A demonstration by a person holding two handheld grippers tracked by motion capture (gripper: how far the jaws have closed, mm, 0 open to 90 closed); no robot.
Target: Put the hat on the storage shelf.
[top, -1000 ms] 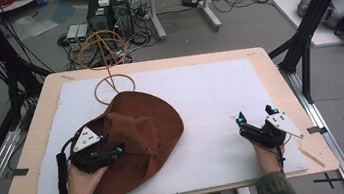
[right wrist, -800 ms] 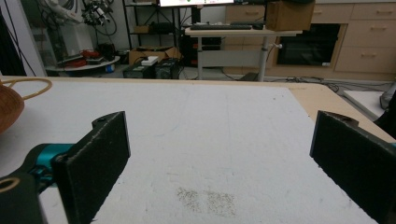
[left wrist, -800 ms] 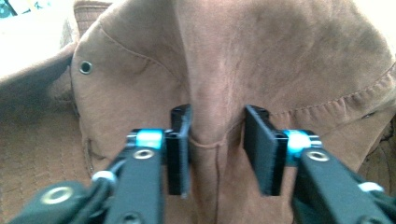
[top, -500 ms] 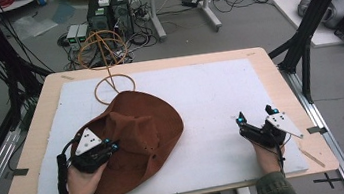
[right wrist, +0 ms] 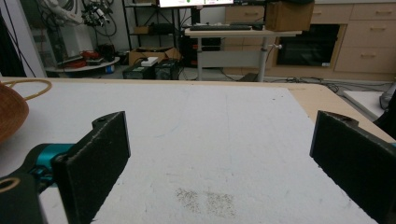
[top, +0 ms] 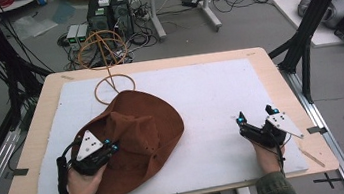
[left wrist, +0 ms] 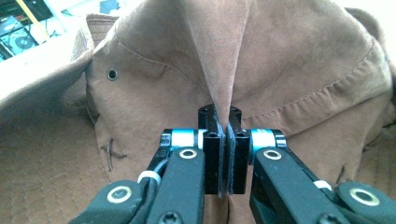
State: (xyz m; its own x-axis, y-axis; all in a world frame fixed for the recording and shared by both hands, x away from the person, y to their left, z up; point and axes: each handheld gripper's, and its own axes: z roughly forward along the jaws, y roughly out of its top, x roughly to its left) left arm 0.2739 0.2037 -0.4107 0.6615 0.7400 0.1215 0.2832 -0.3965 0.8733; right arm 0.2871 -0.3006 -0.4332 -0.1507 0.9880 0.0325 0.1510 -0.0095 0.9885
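On the white mat's (top: 210,97) left half lies the brown hat (top: 137,132), its cord (top: 113,87) looping toward the table's far edge. My left gripper (left wrist: 223,140) has just been closing and now pinches a raised fold of the hat's suede. My right gripper (top: 256,121) rests well apart, jaws spread wide over bare mat.

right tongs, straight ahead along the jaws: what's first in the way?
Nothing close, it seems. The right tongs stand open over the bare white mat; the brown hat lies off to the side. Beyond comes the far table edge.
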